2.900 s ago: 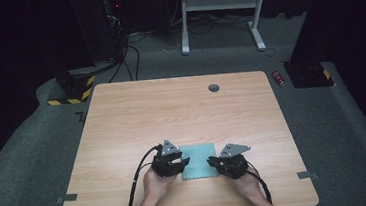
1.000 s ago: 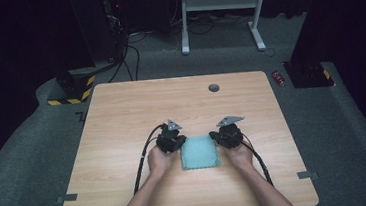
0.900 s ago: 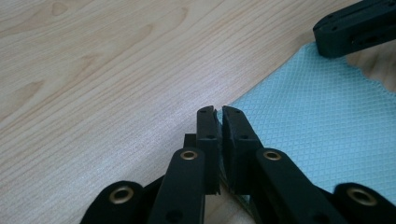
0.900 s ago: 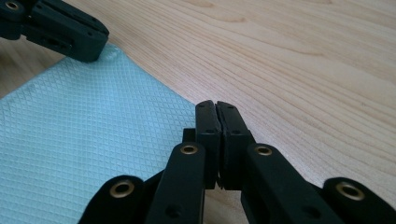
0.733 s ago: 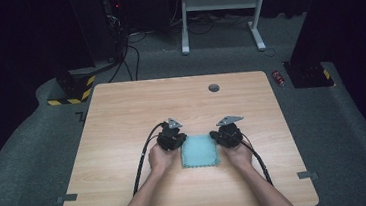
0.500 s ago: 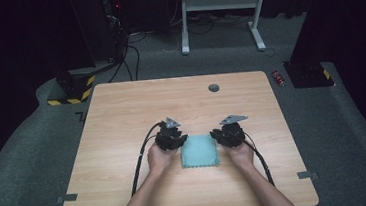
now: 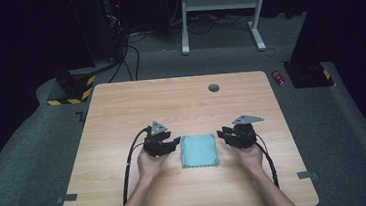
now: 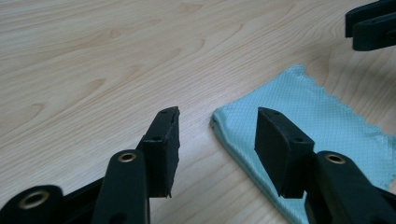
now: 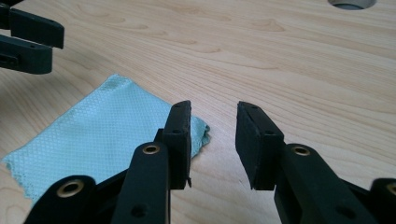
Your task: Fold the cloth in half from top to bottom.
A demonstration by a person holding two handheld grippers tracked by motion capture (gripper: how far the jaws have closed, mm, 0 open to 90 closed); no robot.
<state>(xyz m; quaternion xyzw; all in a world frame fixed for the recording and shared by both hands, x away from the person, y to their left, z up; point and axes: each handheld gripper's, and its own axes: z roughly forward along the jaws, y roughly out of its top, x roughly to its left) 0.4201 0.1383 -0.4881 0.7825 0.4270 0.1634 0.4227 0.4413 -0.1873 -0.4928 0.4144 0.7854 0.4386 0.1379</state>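
High view, cloth: a folded light-blue cloth [image 7: 199,150] lies flat on the table [image 7: 121,108], between the two hands.
Left hand-held gripper [image 7: 173,144]: just beside the cloth's left edge, jaws spread and just been opening, nothing pinched.
Right hand-held gripper [image 7: 224,136]: just beside the right edge, jaws likewise parted after opening, clear of the cloth.
Table hole [image 7: 214,87]: well beyond, near the far edge.

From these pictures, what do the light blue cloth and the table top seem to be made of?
The cloth looks like a thin woven fabric, perhaps microfibre: matte, with a fine dotted weave and a wavy cut edge, folded flat. The table top looks like wood or a wood-print laminate: pale grain lines under a smooth, slightly glossy surface. Which of the two it is, I cannot tell.
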